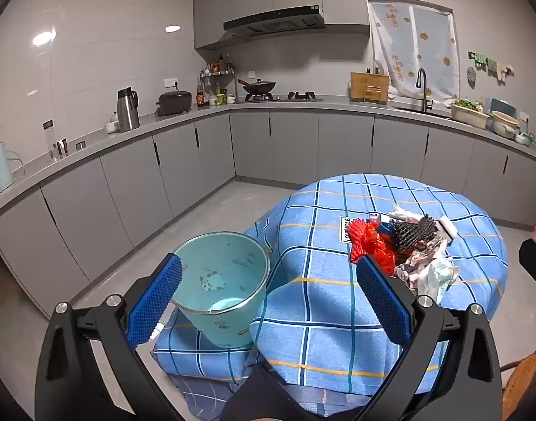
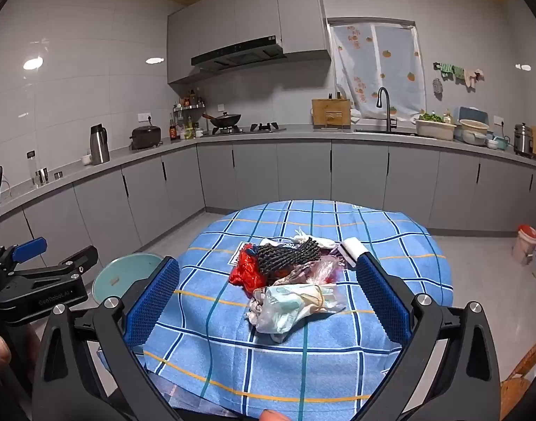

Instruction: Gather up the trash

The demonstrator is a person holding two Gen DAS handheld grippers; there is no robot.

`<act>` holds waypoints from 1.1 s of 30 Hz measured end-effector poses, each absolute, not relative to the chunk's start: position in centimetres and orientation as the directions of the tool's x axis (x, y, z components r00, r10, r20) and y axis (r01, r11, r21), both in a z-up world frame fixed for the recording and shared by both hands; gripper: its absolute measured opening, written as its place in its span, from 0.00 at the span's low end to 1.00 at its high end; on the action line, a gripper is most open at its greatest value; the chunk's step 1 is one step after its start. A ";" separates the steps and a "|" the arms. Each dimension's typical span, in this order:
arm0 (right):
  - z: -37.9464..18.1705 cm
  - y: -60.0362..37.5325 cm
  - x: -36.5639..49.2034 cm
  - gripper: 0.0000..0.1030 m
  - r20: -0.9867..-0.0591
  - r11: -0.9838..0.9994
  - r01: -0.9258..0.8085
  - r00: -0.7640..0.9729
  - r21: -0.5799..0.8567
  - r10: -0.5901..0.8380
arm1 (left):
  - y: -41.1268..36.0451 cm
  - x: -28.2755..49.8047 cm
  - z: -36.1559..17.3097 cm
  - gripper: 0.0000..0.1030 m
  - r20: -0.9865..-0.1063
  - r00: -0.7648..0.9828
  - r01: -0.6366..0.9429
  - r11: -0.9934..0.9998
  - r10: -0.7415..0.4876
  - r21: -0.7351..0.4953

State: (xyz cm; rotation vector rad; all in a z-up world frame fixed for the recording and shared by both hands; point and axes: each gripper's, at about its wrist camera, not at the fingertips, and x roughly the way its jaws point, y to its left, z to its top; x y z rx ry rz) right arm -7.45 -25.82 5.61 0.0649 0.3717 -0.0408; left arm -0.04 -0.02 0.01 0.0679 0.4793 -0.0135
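Note:
A heap of trash lies in the middle of a round table under a blue checked cloth. The heap holds a red net, a black foam net, a white block and a pale crumpled bag. My right gripper is open, its blue pads either side of the heap but short of it. My left gripper is open too, over a teal bucket that stands on a lower cloth-covered stand left of the table. The trash heap lies beyond its right finger.
Grey cabinets and a worktop with a kettle, wok and sink run along the far walls. A white tub with a red lid sits on the floor at right. A wooden chair is at the lower right. The left gripper shows at the left edge.

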 end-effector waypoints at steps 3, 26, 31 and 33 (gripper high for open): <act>5.7 -26.0 -7.6 0.96 -0.357 0.997 0.052 0.934 0.065 -0.026 | 0.0 0.0 0.0 0.95 -0.464 0.886 0.029 0.998 0.004 0.064; 5.9 -25.5 -7.5 0.96 -0.362 0.998 0.046 0.932 0.052 -0.024 | -0.1 -0.3 0.4 0.95 -0.458 0.889 0.040 0.997 -0.007 0.062; 5.8 -25.5 -7.4 0.96 -0.363 0.997 0.047 0.931 0.054 -0.024 | 0.1 -0.3 0.4 0.95 -0.460 0.888 0.042 0.997 -0.009 0.062; 5.8 -25.6 -7.4 0.96 -0.365 0.997 0.045 0.931 0.058 -0.021 | 0.0 -0.2 0.4 0.95 -0.458 0.889 0.042 0.997 -0.008 0.064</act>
